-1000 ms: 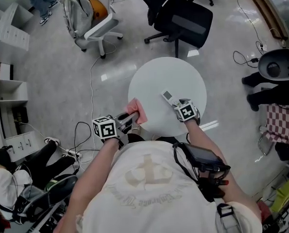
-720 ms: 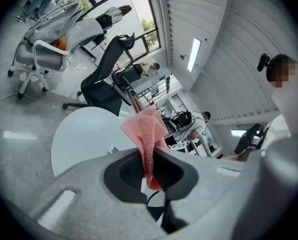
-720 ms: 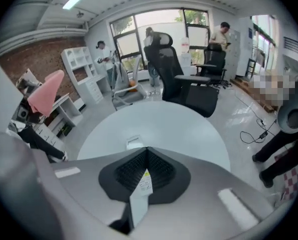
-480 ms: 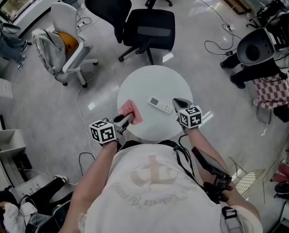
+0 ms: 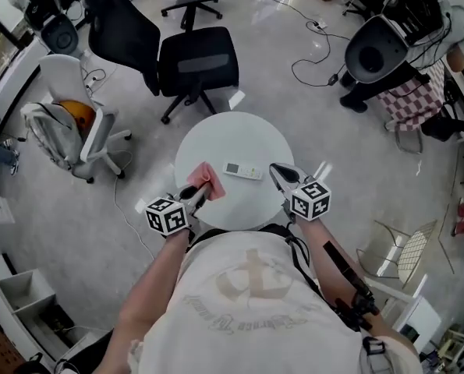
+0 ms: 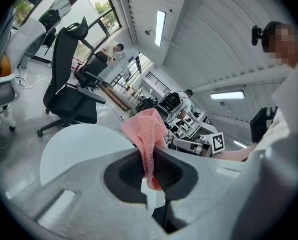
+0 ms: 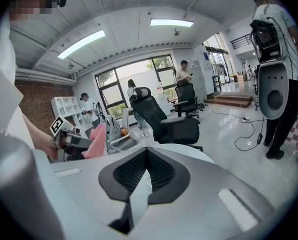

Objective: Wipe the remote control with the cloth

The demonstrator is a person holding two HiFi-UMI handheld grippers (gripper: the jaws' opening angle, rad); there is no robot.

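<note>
Pinching the pink cloth [image 5: 204, 181] between closed jaws, the left gripper [image 5: 200, 194] hangs over the near left edge of the round white table [image 5: 232, 135]. In the left gripper view the cloth [image 6: 150, 131] stands up in a bunched fold out of the pressed-together pads, and a short tail hangs below them. The remote control [image 5: 242, 171] lies flat near the table's middle, a little toward the near edge, between the two grippers and touching neither. The right gripper [image 5: 280, 174] is beside the near right edge with its jaws fully closed and nothing between them. A pale emblem on the person's shirt [image 5: 247, 287] has a line of script under it, too blurred to read.
</note>
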